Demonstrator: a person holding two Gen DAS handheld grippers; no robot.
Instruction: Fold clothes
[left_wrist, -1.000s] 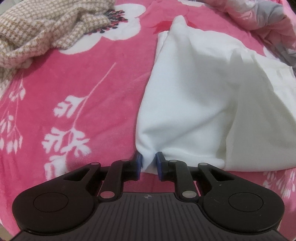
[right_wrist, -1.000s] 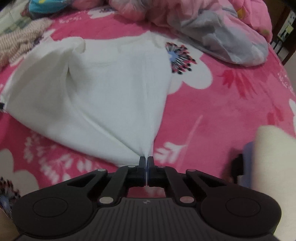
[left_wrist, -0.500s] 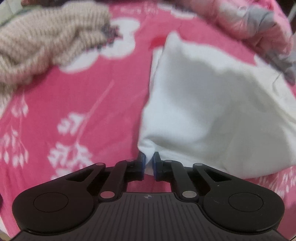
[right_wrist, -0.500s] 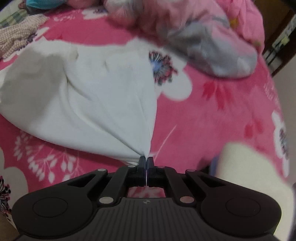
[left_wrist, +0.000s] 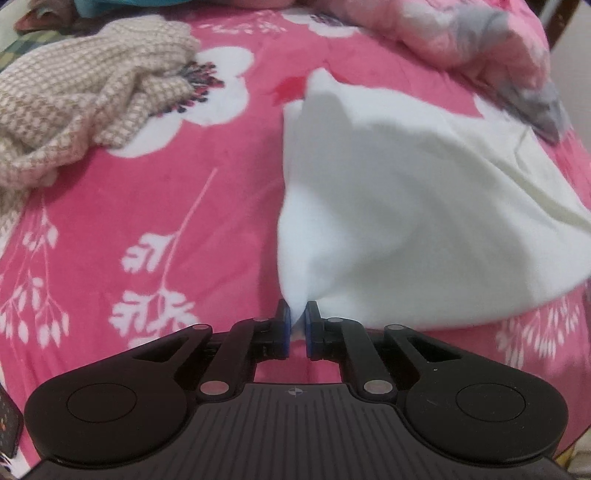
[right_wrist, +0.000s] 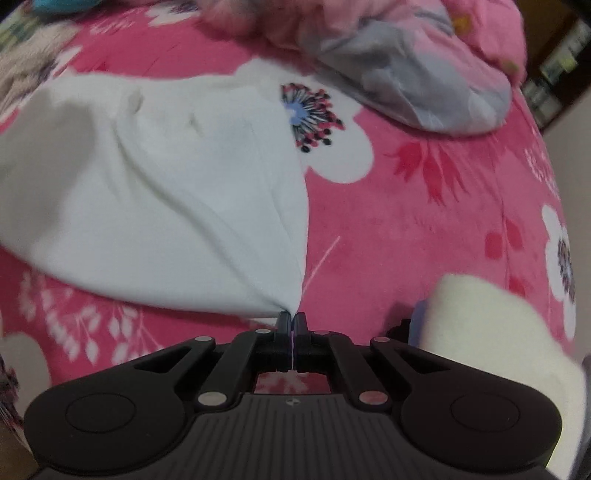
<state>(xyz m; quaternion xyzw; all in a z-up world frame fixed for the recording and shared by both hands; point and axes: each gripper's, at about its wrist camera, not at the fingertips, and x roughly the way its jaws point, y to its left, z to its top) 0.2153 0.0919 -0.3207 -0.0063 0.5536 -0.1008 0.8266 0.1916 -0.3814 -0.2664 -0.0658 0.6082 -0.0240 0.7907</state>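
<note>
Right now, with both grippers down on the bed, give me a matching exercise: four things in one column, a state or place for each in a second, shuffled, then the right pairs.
Things:
1. white cotton garment
2. beige-and-white checked knit garment
3. pink-and-grey crumpled quilt
4. pink fleece blanket with white flowers

States or places:
A. spread flat under everything as the bed cover
B. pinched at two corners, one by the left gripper, one by the right gripper
C. bunched at the far right of the bed
D. lying in a loose heap at the far left

Pairs: 1-B, 2-D, 3-C, 4-A
</note>
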